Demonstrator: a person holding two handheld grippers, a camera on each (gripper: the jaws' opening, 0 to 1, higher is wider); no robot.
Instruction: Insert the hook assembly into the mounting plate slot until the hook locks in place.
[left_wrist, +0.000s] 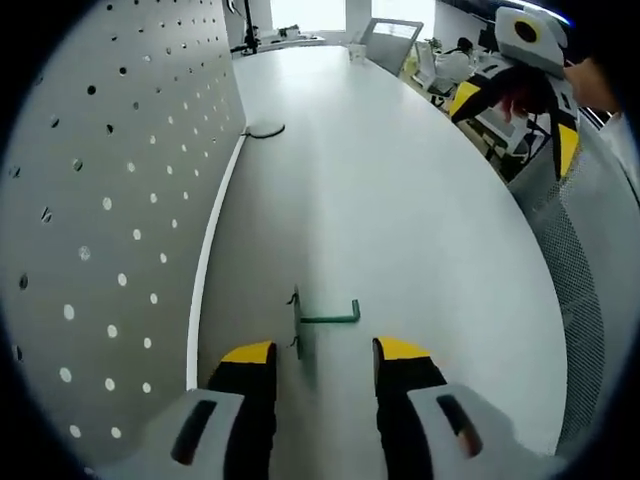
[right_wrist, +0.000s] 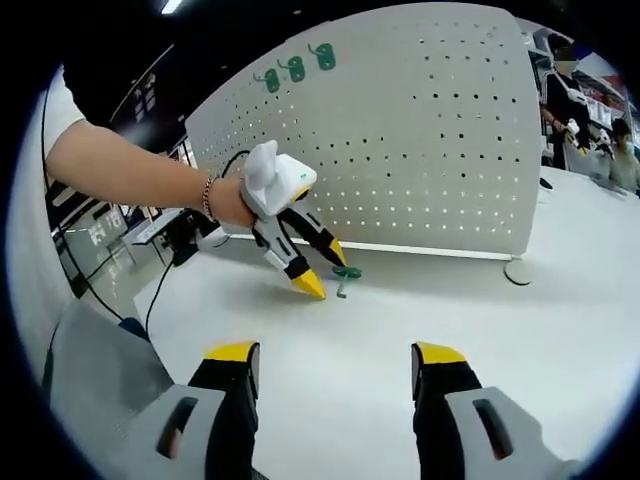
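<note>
A green hook assembly (left_wrist: 326, 318) lies flat on the white table (left_wrist: 400, 200), just ahead of my left gripper (left_wrist: 323, 352). That gripper is open, its yellow-tipped jaws on either side of the hook's near end and not touching it. The white perforated mounting plate (left_wrist: 110, 200) stands upright to the left. In the right gripper view a hand holds the left gripper (right_wrist: 322, 268) tilted down over the hook (right_wrist: 346, 276), in front of the plate (right_wrist: 400, 140). My right gripper (right_wrist: 335, 355) is open and empty, well back from them; it hangs in the air (left_wrist: 515, 125).
Three green hooks (right_wrist: 295, 68) hang near the plate's top left corner. A round foot (right_wrist: 518, 270) props the plate's right end. A black cable (left_wrist: 262, 131) lies by the plate's base. The table edge curves along the right, with a mesh chair (left_wrist: 575, 270) beyond it.
</note>
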